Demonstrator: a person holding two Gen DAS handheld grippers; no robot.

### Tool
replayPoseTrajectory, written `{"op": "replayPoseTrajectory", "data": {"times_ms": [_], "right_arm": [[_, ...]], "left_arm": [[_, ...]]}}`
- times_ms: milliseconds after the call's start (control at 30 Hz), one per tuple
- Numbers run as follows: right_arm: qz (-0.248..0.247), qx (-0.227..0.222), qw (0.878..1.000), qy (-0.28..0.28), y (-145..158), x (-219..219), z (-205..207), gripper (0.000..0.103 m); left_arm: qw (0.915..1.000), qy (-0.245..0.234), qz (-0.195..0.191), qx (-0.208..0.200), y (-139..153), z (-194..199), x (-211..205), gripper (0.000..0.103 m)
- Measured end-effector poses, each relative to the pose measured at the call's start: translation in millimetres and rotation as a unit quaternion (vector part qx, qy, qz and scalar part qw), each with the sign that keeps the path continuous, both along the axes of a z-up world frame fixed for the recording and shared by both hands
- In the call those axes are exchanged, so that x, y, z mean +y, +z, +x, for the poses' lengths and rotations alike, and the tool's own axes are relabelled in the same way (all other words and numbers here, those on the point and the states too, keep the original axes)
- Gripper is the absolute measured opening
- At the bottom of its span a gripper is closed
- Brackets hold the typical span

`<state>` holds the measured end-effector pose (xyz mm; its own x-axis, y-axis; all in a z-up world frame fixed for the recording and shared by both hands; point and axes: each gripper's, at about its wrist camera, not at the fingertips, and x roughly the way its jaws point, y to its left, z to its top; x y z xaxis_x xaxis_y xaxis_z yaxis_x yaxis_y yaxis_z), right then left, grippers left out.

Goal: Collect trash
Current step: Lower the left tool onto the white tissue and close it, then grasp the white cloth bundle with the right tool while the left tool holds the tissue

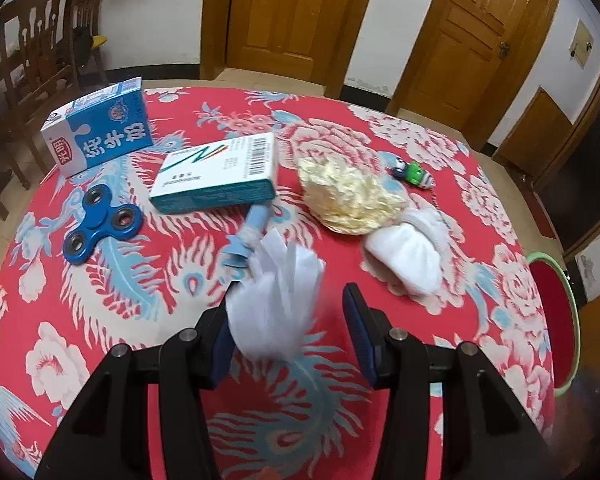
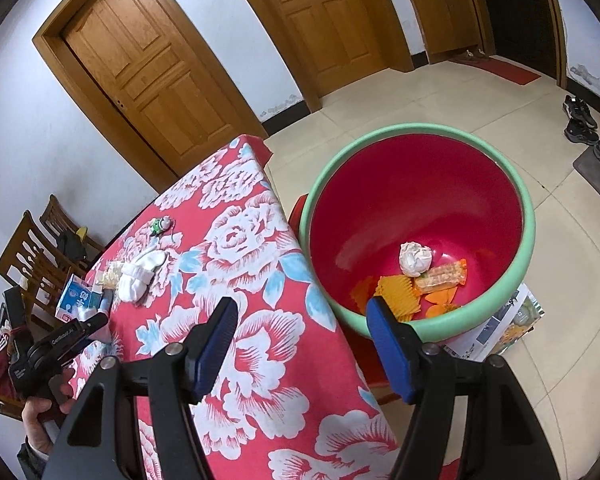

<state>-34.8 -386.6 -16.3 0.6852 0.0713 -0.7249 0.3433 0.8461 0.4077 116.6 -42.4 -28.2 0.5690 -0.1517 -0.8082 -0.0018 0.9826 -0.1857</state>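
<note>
My left gripper [image 1: 290,300] is open over the red floral tablecloth [image 1: 140,312]. A crumpled white tissue [image 1: 274,304] lies between its fingers, against the left finger [image 1: 222,336]; the right finger stands apart from it. A crumpled yellow wrapper [image 1: 348,196] and a white sock [image 1: 404,256] lie beyond. My right gripper [image 2: 302,320] is open and empty above the table edge, next to the red bin with a green rim [image 2: 530,240]. The bin holds a white paper ball [image 2: 415,258] and orange wrappers [image 2: 400,292].
On the table lie a blue milk carton [image 1: 100,128], a white and teal box [image 1: 220,172], a blue fidget spinner [image 1: 98,222], a pale blue plastic piece [image 1: 246,236] and a small green toy [image 1: 414,172]. Wooden chairs [image 1: 40,52] stand far left. Shoes [image 2: 580,120] sit on the floor.
</note>
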Motion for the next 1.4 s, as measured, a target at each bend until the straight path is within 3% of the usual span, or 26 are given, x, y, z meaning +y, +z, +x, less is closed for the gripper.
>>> {"op": "replayPoseTrajectory", "data": {"times_ms": [400, 467, 633, 933, 1400], "right_arm": [[-0.001, 0.011, 1.0, 0.012, -3.5, 5.6, 7.4, 0.07], [-0.002, 0.011, 1.0, 0.016, -2.7, 8.7, 8.8, 0.07], [-0.01, 0.01, 0.999, 0.032, -0.1, 20.8, 13.4, 0.07], [-0.023, 0.001, 0.996, 0.084, 11.4, 59.4, 30.1, 0.07], [-0.031, 0.026, 0.987, 0.158, 12.2, 120.4, 90.9, 0.07]], "left_arm": [[0.9993, 0.022, -0.026, 0.013, -12.6, 6.9, 14.9, 0.049], [0.9993, 0.022, -0.025, 0.016, -12.8, 6.9, 16.0, 0.047], [0.9985, 0.031, -0.039, 0.023, -14.0, 4.2, 23.3, 0.029], [0.9976, 0.02, -0.06, 0.029, -13.7, -5.3, 32.0, 0.023], [0.9994, -0.028, -0.023, 0.0, 10.4, 7.9, 42.4, 0.023]]}}
